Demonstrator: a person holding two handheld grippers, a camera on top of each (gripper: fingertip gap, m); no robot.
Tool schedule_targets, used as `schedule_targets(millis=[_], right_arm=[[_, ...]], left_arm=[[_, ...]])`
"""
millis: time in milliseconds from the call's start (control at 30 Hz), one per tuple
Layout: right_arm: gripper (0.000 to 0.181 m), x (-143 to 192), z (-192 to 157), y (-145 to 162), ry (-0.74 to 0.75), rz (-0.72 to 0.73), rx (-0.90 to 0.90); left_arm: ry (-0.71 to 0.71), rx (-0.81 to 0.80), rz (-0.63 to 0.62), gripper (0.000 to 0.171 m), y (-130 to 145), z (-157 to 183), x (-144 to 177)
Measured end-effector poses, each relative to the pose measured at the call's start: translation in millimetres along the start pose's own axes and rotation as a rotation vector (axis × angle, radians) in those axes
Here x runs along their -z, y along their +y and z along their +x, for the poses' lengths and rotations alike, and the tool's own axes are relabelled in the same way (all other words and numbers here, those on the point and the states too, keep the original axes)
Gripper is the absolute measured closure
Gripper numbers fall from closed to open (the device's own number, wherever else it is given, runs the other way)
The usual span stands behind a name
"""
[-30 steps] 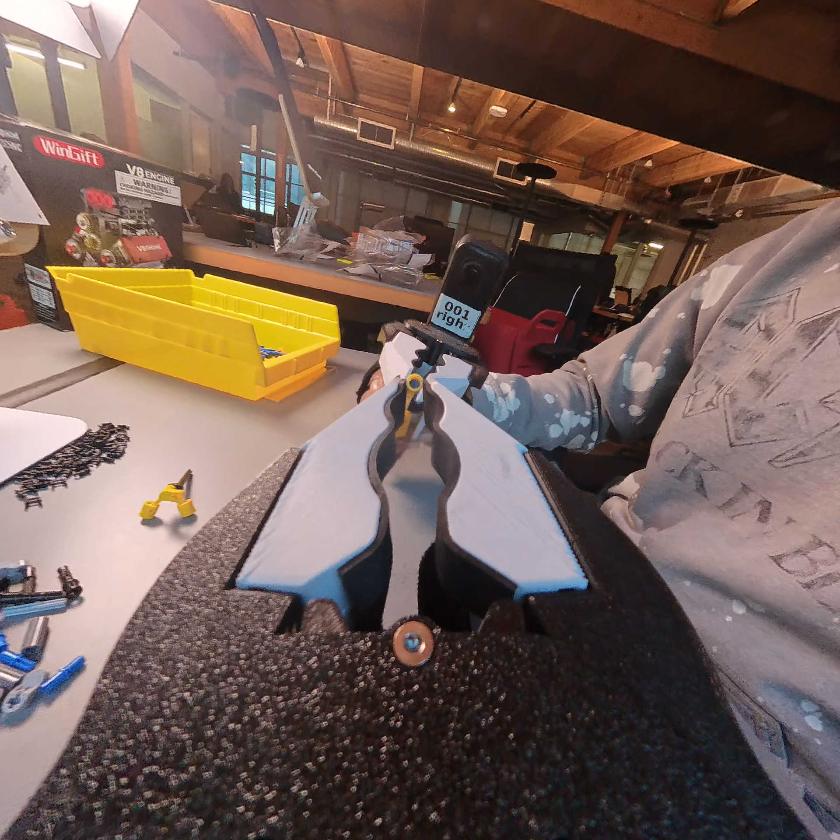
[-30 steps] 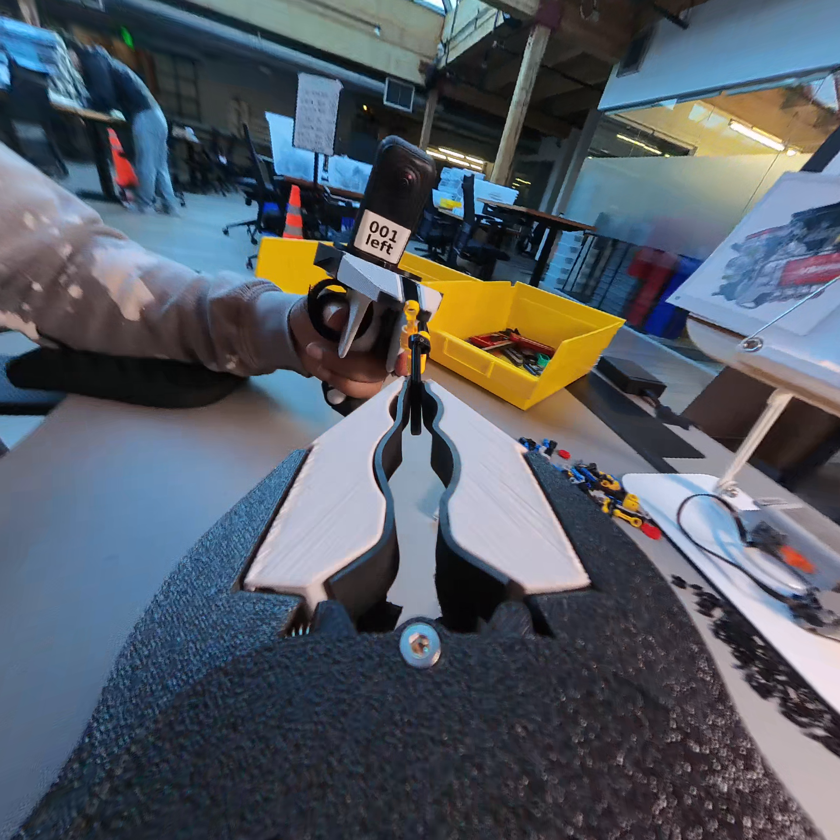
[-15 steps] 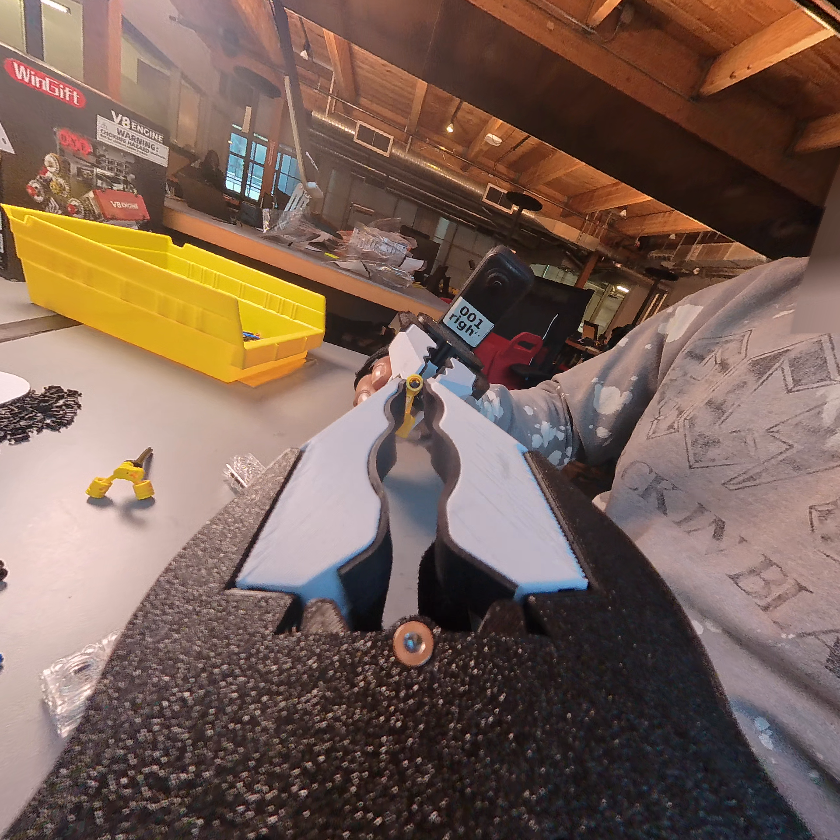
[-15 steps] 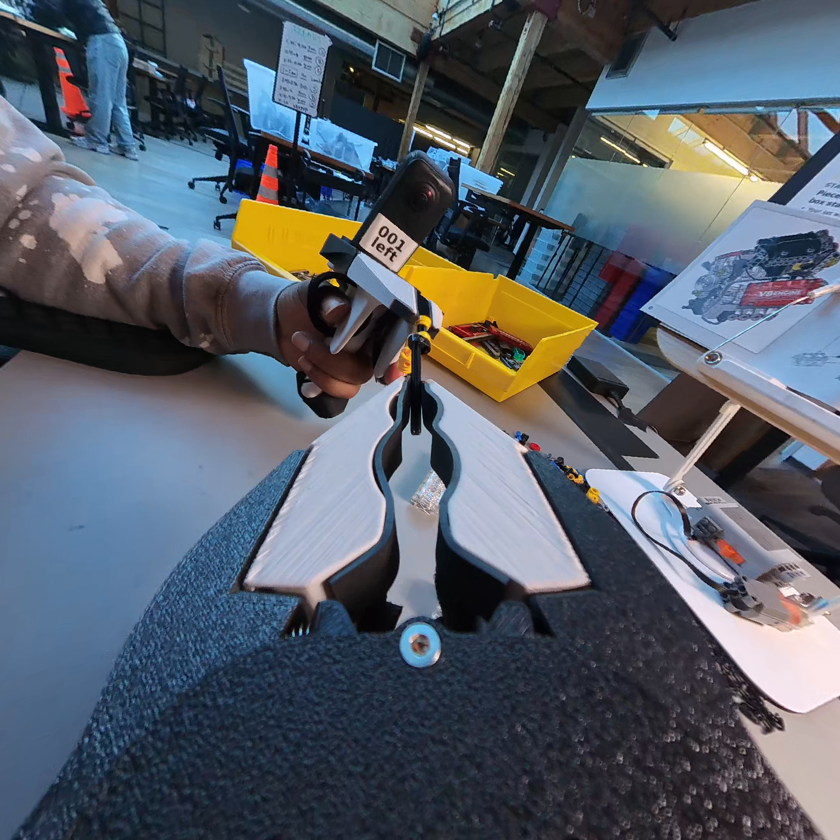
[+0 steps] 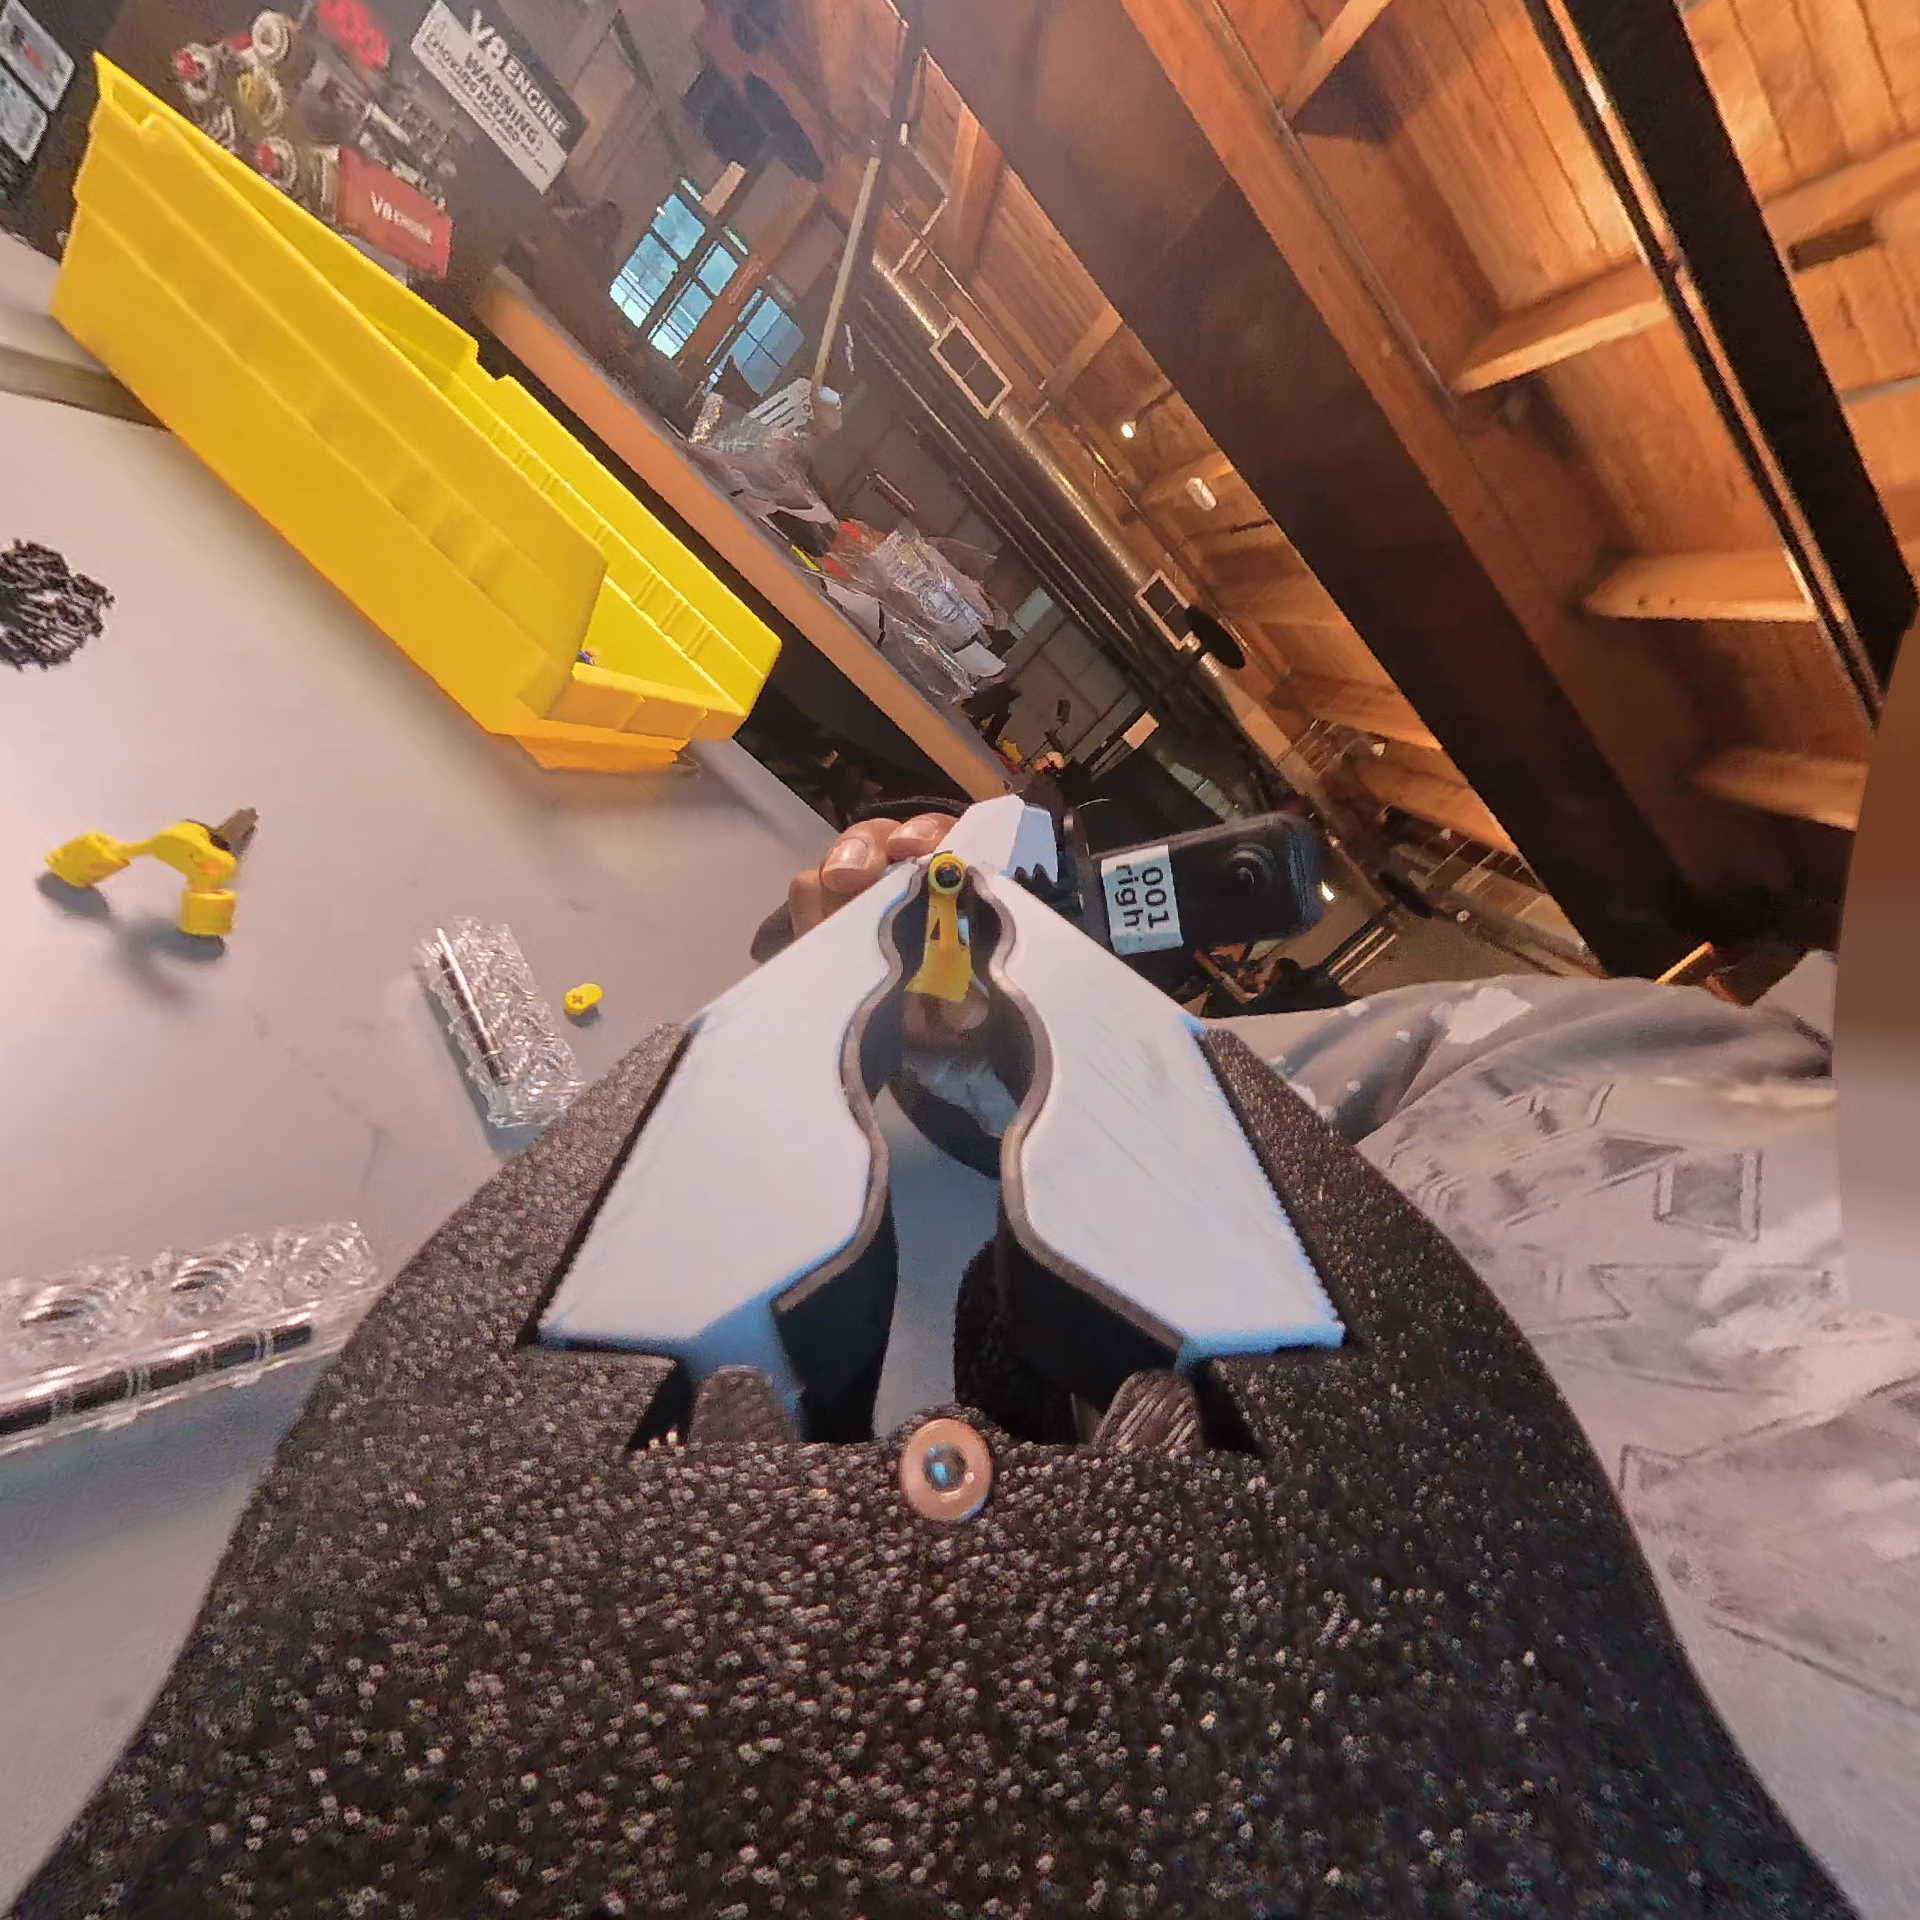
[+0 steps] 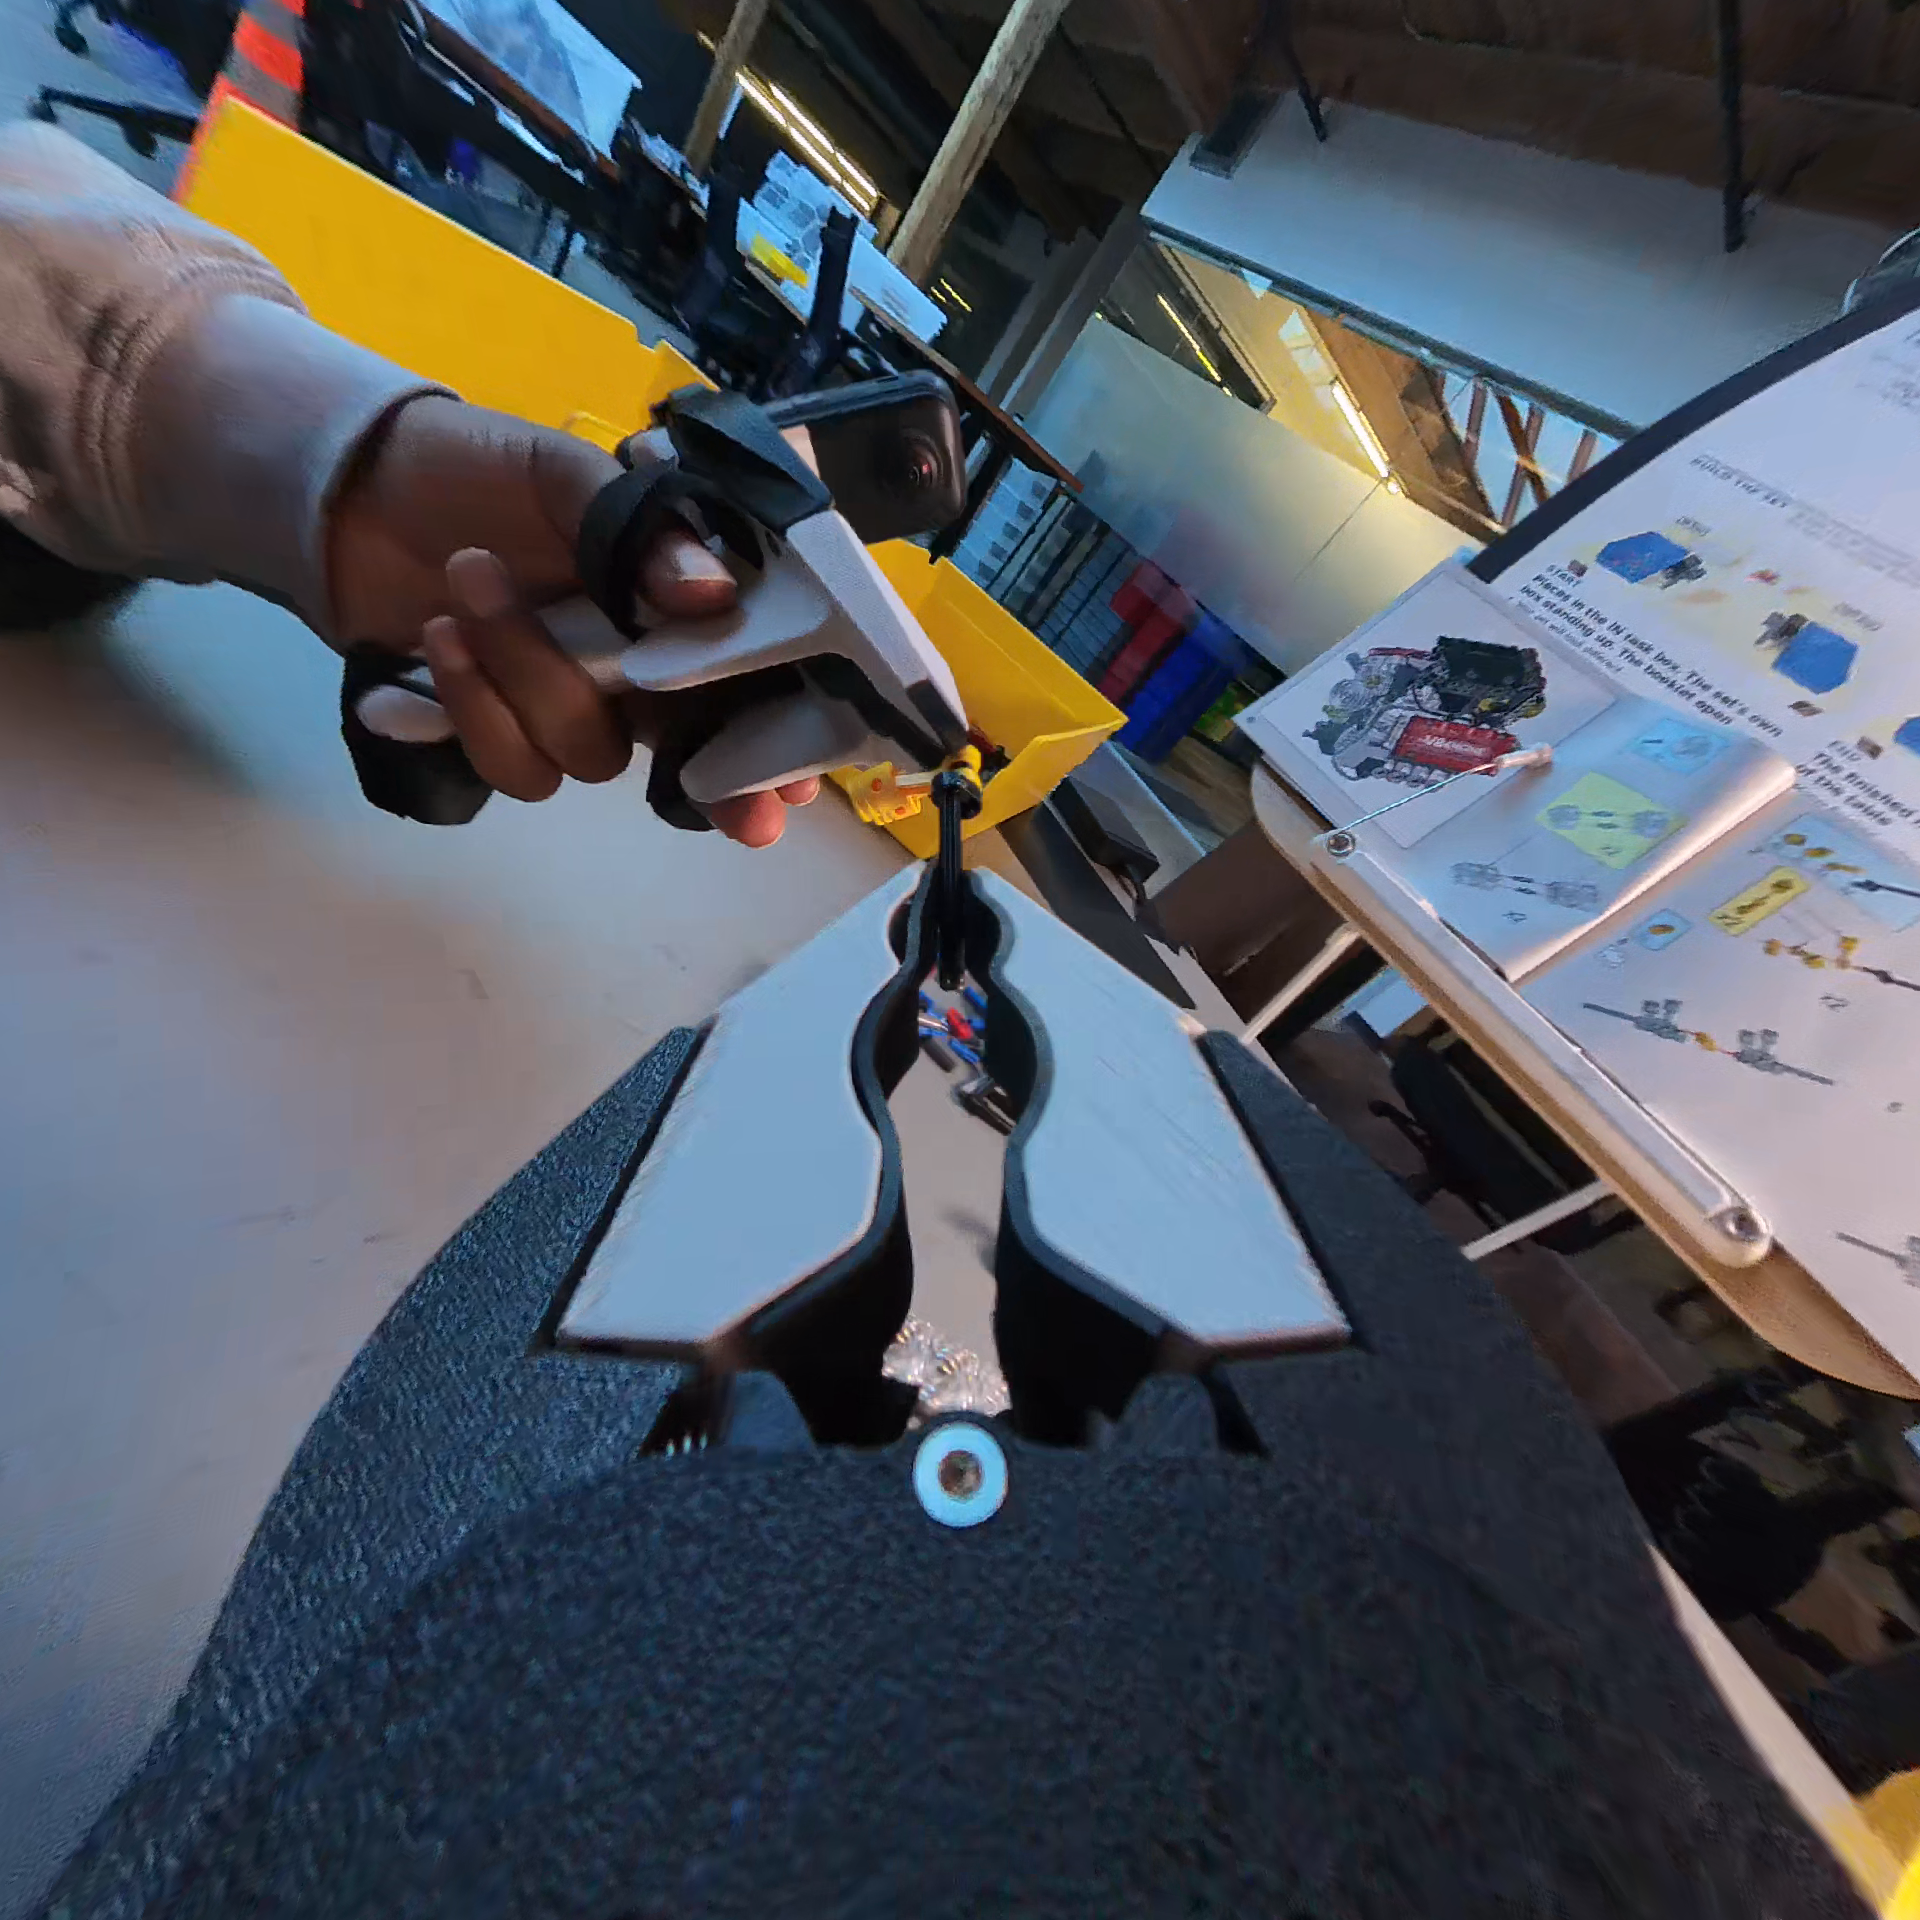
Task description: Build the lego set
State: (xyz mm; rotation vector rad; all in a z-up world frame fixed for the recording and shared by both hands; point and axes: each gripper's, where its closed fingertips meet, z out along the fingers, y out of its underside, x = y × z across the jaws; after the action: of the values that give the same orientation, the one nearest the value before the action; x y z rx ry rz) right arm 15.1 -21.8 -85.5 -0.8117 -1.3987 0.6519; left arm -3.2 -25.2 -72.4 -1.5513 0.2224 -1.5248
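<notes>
My left gripper [image 5: 943,902] is shut on a small yellow connector piece [image 5: 938,943], held above the table. My right gripper [image 6: 949,896] is shut on a thin black axle [image 6: 948,902] that stands up between its tips. The axle's top end meets the yellow piece [image 6: 888,798] at the left gripper's tips [image 6: 940,743] in the right wrist view. The two grippers face each other tip to tip. The right gripper [image 5: 1013,836] and its camera show just beyond my left tips. A hand holds each gripper.
Yellow bins [image 5: 395,488] stand at the table's back, one [image 6: 966,665] behind the left gripper. A yellow part [image 5: 156,857], clear plastic bags [image 5: 499,1023] and a black heap [image 5: 47,613] lie on the grey table. An instruction sheet stand [image 6: 1621,883] is at right. Small coloured parts [image 6: 951,1029] lie below. Less than 4 cm separates the two grippers' tips.
Both grippers have rolled and tilted, so both views are turned. The left gripper's tips now sit closer on the axle's top. Both grips stay shut.
</notes>
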Motion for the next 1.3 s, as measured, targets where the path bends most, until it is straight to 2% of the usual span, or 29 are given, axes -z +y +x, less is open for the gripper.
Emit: schedule_targets(millis=[100,233,400,633,867,1100,1300], right_arm=[[0.177,-1,-1,-1,0.003,0.010,-0.033],[0.178,-1,0,-9,-0.037,0.082,-0.198],[0.177,1,-7,-28,-0.170,0.226,-0.479],[0.177,8,-9,-44,-0.308,0.360,-0.727],[0.178,17,-12,-60,-0.466,0.479,-0.950],[0.178,23,-18,-73,-0.587,0.554,-1.075],[0.178,25,-23,-78,-0.636,0.569,-1.101]], left_arm=[[0.009,0.014,0.006,0.165,-1,1,1],[0.021,-0.091,-0.041,0.161,3,11,-2],[0.108,-0.190,-0.028,0.153,0,32,0],[0.191,-0.254,-0.006,0.155,-3,45,10],[0.247,-0.311,-0.021,0.160,0,61,6],[0.216,-0.411,-0.022,0.161,-3,74,0],[0.139,-0.527,-0.030,0.161,-2,80,-6]])
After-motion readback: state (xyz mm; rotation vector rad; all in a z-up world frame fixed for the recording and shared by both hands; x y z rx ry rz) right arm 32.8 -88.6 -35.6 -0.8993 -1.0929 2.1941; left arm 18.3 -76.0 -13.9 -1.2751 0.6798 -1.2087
